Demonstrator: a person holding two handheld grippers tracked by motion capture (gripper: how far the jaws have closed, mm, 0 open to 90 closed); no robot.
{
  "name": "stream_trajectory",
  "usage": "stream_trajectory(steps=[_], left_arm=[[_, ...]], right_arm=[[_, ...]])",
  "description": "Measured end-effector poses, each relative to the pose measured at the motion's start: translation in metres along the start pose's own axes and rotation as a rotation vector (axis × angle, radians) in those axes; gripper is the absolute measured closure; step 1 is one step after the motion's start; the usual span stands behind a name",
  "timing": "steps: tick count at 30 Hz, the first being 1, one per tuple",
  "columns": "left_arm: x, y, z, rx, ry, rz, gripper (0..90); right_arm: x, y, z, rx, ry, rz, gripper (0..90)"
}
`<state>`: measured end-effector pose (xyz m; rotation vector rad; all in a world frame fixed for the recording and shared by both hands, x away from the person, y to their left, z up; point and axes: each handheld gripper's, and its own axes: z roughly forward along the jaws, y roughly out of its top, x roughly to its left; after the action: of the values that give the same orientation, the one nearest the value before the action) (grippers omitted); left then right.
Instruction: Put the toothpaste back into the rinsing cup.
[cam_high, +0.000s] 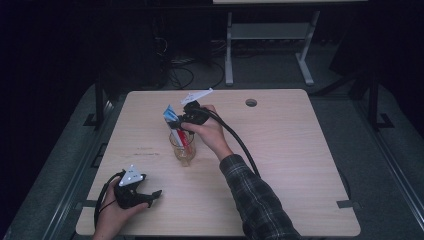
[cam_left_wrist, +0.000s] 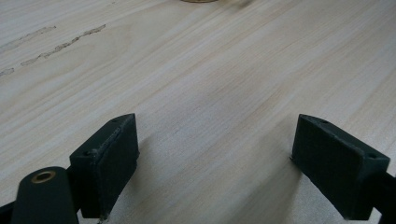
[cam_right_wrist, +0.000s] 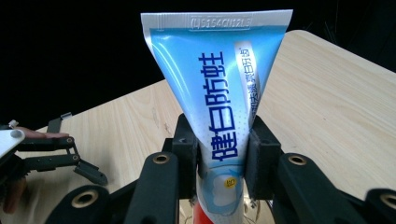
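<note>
A blue and white toothpaste tube (cam_right_wrist: 219, 93) stands upright with its crimped end up, and my right gripper (cam_right_wrist: 223, 156) is shut on its lower part, one pad pressing each side. From above, the tube (cam_high: 171, 115) reaches down into a clear glass cup (cam_high: 183, 151) near the table's middle, with its red lower end inside the cup. My right gripper (cam_high: 181, 124) hovers just over the rim. My left gripper (cam_high: 151, 196) rests on the table near the front left corner, and its jaws (cam_left_wrist: 215, 154) stand wide open over bare wood.
The light wooden table (cam_high: 285, 160) has a round cable hole (cam_high: 251, 102) at the back. A black cable trails from the right gripper across the table. In the right gripper view the left gripper (cam_right_wrist: 70, 161) lies low at the left. Dark floor and a desk frame lie beyond.
</note>
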<state>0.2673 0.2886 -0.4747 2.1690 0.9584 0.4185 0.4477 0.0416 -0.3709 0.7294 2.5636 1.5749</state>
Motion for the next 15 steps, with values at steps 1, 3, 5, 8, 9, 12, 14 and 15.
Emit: stream_trajectory(steps=[1,3,5,8,9,12,14,15], left_arm=[[0.000,0.000,0.000,0.000,0.000,0.000,13.7],[0.000,0.000,0.000,0.000,0.000,0.000,13.7],[0.000,0.000,0.000,0.001,0.000,0.000,13.7],[0.000,0.000,0.000,0.001,0.000,0.000,13.7],[0.000,0.000,0.000,0.002,-0.001,0.001,13.7],[0.000,0.000,0.000,0.002,-0.001,0.000,13.7],[0.000,0.000,0.000,0.001,-0.001,0.000,13.7],[0.000,0.000,0.000,0.001,0.000,-0.001,13.7]], right_arm=[[0.000,0.000,0.000,0.002,-0.004,-0.001,68.9],[-0.001,0.000,-0.001,-0.001,-0.004,0.004,67.4],[-0.001,0.000,-0.001,-0.005,-0.003,0.004,64.4],[-0.002,0.002,-0.005,-0.016,-0.025,0.006,51.8],[-0.003,0.002,-0.009,-0.016,-0.049,0.000,46.7],[-0.004,0.002,-0.014,-0.027,-0.056,0.002,44.0],[-0.004,0.002,-0.020,-0.034,-0.063,0.002,42.0],[-0.004,0.002,-0.026,-0.035,-0.065,0.001,41.1]])
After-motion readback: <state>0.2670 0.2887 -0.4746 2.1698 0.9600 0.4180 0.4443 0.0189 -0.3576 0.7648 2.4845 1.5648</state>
